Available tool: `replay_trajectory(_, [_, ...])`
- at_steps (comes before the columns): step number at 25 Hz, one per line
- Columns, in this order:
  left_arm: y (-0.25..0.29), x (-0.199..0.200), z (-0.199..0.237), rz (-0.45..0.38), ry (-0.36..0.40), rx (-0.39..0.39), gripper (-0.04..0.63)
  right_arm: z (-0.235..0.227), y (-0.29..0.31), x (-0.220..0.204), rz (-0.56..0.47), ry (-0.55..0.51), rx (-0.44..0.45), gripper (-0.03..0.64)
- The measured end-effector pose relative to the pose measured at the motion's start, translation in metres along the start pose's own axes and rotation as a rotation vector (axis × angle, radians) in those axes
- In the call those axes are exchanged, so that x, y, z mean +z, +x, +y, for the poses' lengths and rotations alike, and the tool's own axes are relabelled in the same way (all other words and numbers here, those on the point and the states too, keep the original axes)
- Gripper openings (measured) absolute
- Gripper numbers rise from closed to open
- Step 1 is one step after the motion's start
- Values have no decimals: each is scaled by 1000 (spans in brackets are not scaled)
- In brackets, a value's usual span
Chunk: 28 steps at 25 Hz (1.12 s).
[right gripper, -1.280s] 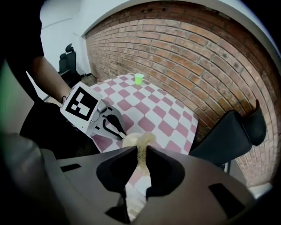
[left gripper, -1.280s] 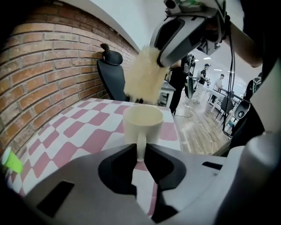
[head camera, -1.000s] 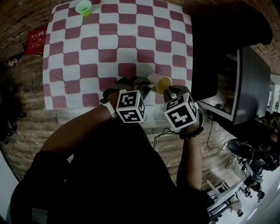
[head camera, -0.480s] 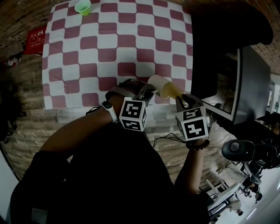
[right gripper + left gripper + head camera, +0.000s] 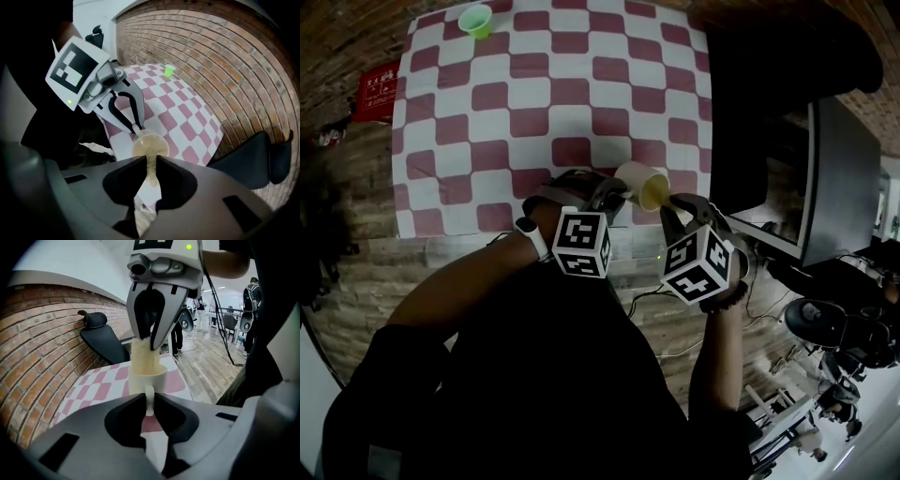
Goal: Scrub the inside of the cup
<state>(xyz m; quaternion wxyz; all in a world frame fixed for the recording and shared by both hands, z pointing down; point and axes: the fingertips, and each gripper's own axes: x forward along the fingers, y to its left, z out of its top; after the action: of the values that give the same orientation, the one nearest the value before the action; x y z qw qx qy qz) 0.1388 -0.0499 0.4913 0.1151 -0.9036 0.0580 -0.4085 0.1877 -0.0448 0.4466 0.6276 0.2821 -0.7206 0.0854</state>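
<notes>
While the left gripper (image 5: 149, 408) pinches the cream cup (image 5: 146, 380) by its handle (image 5: 149, 398), the right gripper (image 5: 150, 171) holds an apparent sponge (image 5: 143, 357) inside.

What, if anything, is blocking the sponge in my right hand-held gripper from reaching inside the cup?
Nothing visible. The yellow sponge, pinched in the right hand-held gripper, sits pushed into the open mouth of the white cup, which the left hand-held gripper holds by its handle.
</notes>
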Motion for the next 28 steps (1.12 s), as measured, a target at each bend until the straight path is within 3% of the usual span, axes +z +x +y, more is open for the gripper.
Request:
replay_trajectory(4, [-1,-1,0,-7,-17,0,63,-4,34,9,40,-169,-56,71])
replay_trajectory(6, [0,-1,1,-7,-24,3,63,5,45,11,51,-200,-13,71])
replay_trajectory(8, [0,-1,0,-3,-25,1,63,17,45,13,29,-132,81,71])
replay_trajectory(12, [0,-11,1,15,-53,-11,63,25,14,22,-96,172,264,71])
replay_trajectory(16, [-1,-23,-3,32,-63,-14,61,16,-28,23,-214,311,346,71])
replay_trajectory(18, [-1,-25,-5,37,-62,-13,63,6,-47,24,-245,340,323,71])
replay_trajectory(20, [-2,-26,-5,42,-48,-8,63,-2,-52,19,-202,245,240,71])
replay_trajectory(24, [-2,-23,-5,44,-17,0,63,4,-33,10,-47,-120,108,71])
replay_trajectory(28, [-2,-20,-3,48,3,6,63,6,0,19,-15,-269,41,71])
